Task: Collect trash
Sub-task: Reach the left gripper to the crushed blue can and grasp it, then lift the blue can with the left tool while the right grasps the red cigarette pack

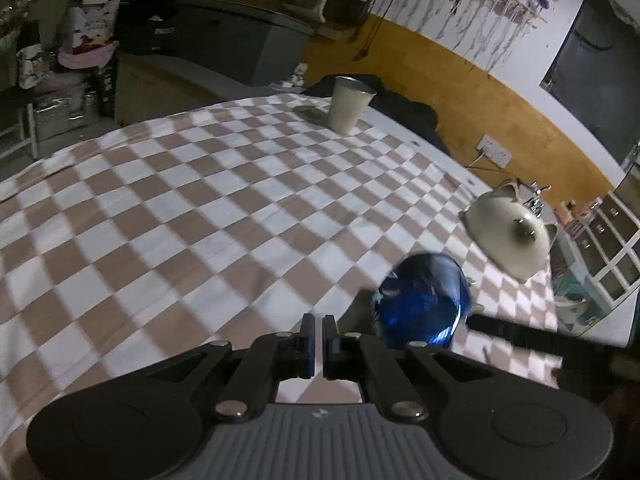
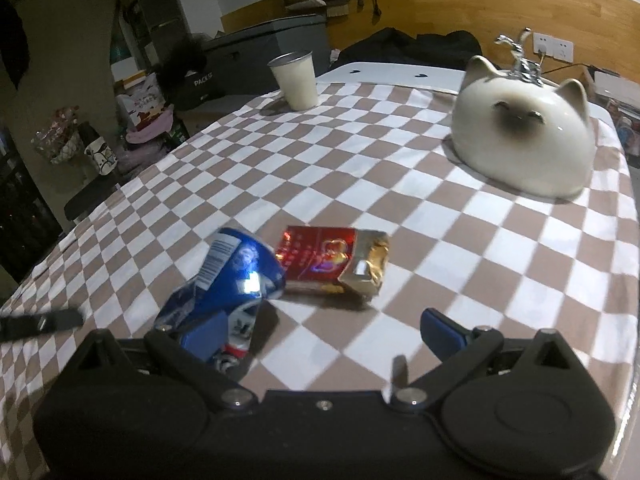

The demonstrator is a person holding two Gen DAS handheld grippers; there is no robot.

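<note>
1. My left gripper point(image 1: 319, 322): jaws closed, empty, over checked tablecloth point(image 1: 180, 216).
2. My right gripper point(image 2: 320, 330): jaws wide apart.
3. Crushed blue can point(image 2: 228, 280) lies w/ red packet point(image 2: 332, 260) touching it, both nearer me than cat figurine point(image 2: 524, 136).
4. Cup point(image 2: 296, 80) far side of the cloth from the figurine; wood-panel wall point(image 2: 480, 4) behind.

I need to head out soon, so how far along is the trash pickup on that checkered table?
Nothing looks collected yet. The crushed blue can and the red-and-gold wrapper both lie on the checkered tablecloth. In hand: nothing; the right gripper is open with the can by its left finger, and the left gripper is shut and empty. Left: pick up both pieces. The cream cup and cat figurine look like keepers.
</note>
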